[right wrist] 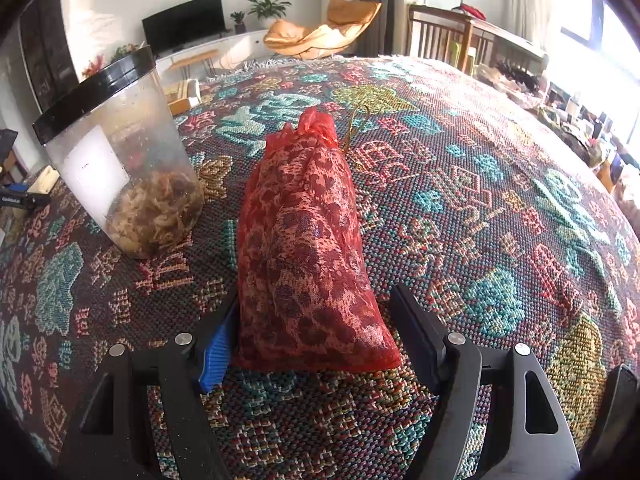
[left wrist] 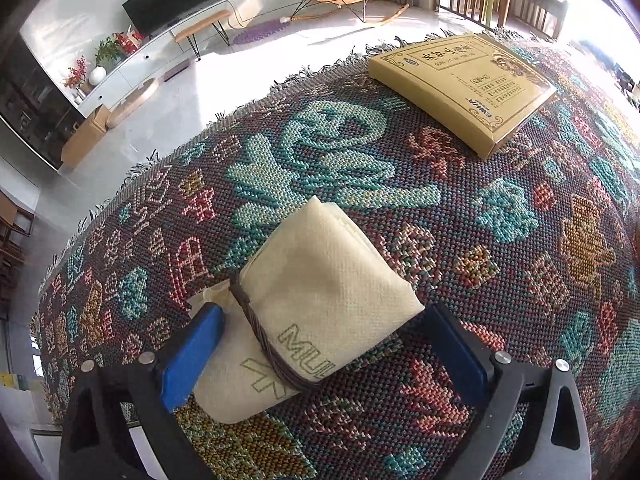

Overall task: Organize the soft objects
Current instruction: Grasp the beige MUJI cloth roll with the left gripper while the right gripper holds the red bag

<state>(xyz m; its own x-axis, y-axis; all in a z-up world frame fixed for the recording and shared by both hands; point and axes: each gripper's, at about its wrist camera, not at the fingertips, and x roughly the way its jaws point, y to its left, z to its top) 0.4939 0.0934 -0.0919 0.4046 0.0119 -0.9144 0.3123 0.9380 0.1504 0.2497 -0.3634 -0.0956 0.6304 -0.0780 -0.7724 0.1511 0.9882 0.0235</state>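
In the left wrist view a cream cloth pouch [left wrist: 320,280] with a dark drawstring and green letters lies on the woven tablecloth [left wrist: 500,240]. My left gripper [left wrist: 320,320] is open, its blue-padded fingers on either side of the pouch's near end. In the right wrist view a red patterned mesh pouch [right wrist: 304,248] with a gold cord lies on the tablecloth [right wrist: 480,200]. My right gripper [right wrist: 316,320] is open around its near end; the left finger [right wrist: 218,352] touches or nearly touches the pouch, the right finger [right wrist: 416,332] stands apart.
A flat tan box [left wrist: 468,88] lies at the far right of the table in the left wrist view. A clear jar with a black lid [right wrist: 120,152] holding dried bits stands left of the red pouch. The table's fringed far edge [left wrist: 240,108] drops to the floor.
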